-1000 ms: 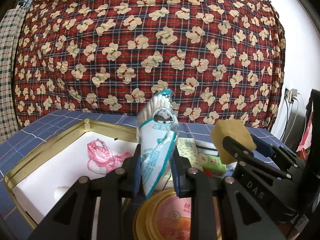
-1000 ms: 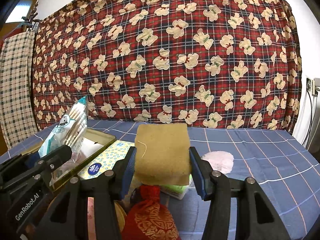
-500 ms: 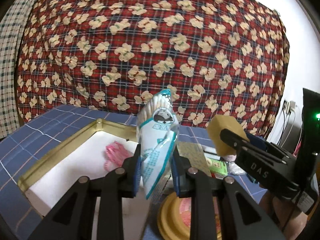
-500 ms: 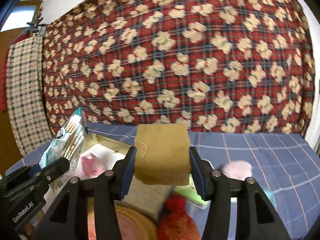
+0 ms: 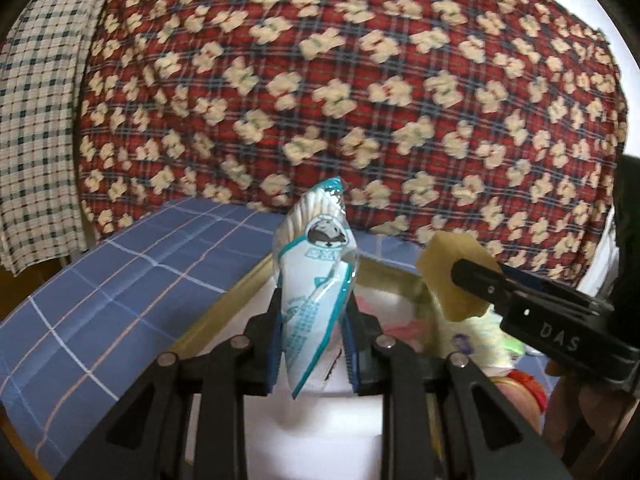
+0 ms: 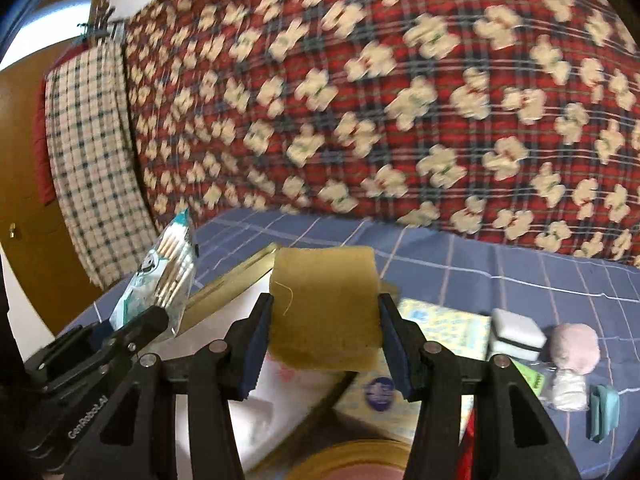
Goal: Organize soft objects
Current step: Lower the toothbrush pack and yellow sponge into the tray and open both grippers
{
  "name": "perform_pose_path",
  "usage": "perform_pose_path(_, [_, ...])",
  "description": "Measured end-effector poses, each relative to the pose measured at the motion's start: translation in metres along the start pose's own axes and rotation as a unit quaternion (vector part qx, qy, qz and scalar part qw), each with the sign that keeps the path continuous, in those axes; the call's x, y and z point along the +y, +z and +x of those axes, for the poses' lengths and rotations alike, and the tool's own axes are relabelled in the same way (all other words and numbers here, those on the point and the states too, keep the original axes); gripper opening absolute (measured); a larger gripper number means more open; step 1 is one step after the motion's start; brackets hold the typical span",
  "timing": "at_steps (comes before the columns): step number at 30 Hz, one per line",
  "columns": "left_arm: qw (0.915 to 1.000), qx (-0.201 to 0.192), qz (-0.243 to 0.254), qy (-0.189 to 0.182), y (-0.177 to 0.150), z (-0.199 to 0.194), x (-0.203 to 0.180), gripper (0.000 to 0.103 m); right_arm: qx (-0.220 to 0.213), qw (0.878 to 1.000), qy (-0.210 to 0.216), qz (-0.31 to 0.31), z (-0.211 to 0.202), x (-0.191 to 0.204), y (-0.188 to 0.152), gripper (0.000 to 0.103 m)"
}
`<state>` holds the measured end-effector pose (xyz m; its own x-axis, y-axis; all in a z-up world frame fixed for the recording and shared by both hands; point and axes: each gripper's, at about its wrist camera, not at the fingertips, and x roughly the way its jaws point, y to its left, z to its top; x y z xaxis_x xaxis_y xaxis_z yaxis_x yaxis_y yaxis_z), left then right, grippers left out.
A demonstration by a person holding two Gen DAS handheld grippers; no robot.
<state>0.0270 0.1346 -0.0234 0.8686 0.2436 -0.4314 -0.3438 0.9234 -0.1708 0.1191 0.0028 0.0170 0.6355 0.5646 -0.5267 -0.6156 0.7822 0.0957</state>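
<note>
Teal-and-white plastic packet of cotton swabs (image 5: 316, 276), pinched low down by the left gripper (image 5: 314, 320), most of its length standing free above the pads. Held in the air over the gold-rimmed box (image 5: 224, 312) with the white lining. Just beside it, clamped square in the right gripper (image 6: 325, 304), a tan sponge (image 6: 324, 272), squeezed at both sides and likewise above the box. Both well clear of the blue checked cloth (image 5: 120, 280).

Likely trouble from here:

- Slick film and a narrow grip: could slip or swing sideways on a quick turn, then drop outside the rim.
- Very close quarters between the two grippers: easy to knock one load with the other when lowering both into the same box.
- Springy sponge: may bounce or roll on release if let go from too high, perhaps onto the yellow tissue pack (image 6: 444, 328) next to the box.
- Something pink (image 5: 404, 326) already lying inside, blurred here: risk of burying or snagging it.
- Blur in the right view: hard to judge clearance to the rim, so a clipped edge seems possible.
</note>
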Motion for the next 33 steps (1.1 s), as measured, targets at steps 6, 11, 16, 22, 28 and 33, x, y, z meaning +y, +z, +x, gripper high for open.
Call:
perform_pose_path(6, [0.9996, 0.022, -0.004, 0.014, -0.004, 0.012, 0.015, 0.024, 0.032, 0.999, 0.007, -0.027, 0.019, 0.028, 0.002, 0.054])
perform_pose_path(11, [0.9993, 0.031, -0.004, 0.019, -0.007, 0.016, 0.022, 0.025, 0.048, 0.998, 0.015, -0.031, 0.028, 0.037, -0.002, 0.055])
perform_pose_path(16, [0.9989, 0.036, -0.001, 0.028, -0.009, 0.017, 0.024, 0.031, 0.052, 0.998, 0.028, -0.02, 0.029, 0.036, -0.005, 0.068])
perform_pose_path(22, [0.9987, 0.018, 0.013, 0.045, -0.008, 0.006, 0.017, 0.059, 0.041, 0.999, 0.034, -0.008, 0.016, 0.029, -0.008, 0.07])
perform_pose_path(28, [0.9993, 0.005, 0.022, 0.031, -0.007, -0.006, 0.001, 0.065, 0.028, 0.999, 0.031, 0.006, -0.01, 0.005, -0.019, 0.071])
perform_pose_path(33, [0.9992, -0.006, 0.04, 0.002, -0.01, -0.016, -0.027, 0.075, 0.01, 1.0, -0.001, 0.019, -0.044, -0.034, -0.037, 0.072])
